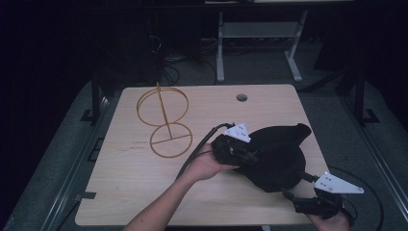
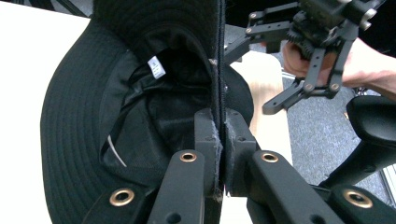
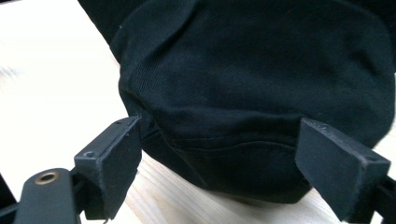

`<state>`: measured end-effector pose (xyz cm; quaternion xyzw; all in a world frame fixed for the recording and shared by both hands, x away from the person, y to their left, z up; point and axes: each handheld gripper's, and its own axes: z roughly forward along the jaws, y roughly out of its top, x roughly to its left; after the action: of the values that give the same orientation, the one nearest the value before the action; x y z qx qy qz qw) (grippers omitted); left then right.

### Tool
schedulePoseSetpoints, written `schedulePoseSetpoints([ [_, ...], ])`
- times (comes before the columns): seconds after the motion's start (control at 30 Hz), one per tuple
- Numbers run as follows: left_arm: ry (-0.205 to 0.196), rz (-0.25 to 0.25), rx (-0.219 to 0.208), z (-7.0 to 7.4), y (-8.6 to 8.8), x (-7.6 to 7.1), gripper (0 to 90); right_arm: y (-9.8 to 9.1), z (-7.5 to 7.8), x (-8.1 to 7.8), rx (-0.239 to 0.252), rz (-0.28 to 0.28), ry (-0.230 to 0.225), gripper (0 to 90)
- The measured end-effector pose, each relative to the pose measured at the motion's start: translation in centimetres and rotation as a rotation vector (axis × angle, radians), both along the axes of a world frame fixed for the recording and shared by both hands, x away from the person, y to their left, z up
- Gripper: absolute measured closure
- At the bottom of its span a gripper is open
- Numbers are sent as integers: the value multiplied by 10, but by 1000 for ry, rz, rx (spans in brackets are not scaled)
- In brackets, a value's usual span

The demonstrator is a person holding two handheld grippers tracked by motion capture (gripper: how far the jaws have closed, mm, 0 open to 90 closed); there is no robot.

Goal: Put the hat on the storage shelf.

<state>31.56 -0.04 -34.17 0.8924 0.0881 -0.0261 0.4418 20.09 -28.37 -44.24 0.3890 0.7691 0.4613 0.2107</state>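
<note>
A black bucket hat [image 1: 279,154] lies on the right part of the wooden table [image 1: 144,192], lifted at its left side. My left gripper [image 1: 250,154] is shut on the hat's brim; in the left gripper view the brim edge [image 2: 220,70] runs up from between the pressed jaws, and the hat's inside with a white label [image 2: 156,66] faces the camera. My right gripper [image 1: 296,190] stands open at the hat's near right side. In the right gripper view the hat's crown [image 3: 261,93] bulges between the two spread pads [image 3: 116,154], which do not press on it.
A gold wire stand [image 1: 163,120] with two rings stands at the table's back left. A round cable hole [image 1: 242,97] sits near the far edge. A black cable [image 1: 197,149] trails from the left gripper. Beyond the table is a dark floor with desk legs [image 1: 220,53].
</note>
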Motion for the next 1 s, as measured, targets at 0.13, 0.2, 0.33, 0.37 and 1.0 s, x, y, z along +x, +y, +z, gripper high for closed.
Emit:
schedulePoseSetpoints([
  [0.13,-7,-17,-2,4,-7,-4,859,3,-5,5,-33,1,6,205],
  [0.2,-9,-24,1,4,-9,-5,860,4,-7,7,-50,2,7,247],
  [0.33,-15,-41,1,7,-15,-8,860,7,-11,12,-78,11,9,390],
  [0.37,-20,-44,3,9,-17,-9,860,6,-12,13,-72,18,13,437],
  [1.0,-46,-21,36,10,-10,-8,807,0,-7,12,-38,68,-44,849],
])
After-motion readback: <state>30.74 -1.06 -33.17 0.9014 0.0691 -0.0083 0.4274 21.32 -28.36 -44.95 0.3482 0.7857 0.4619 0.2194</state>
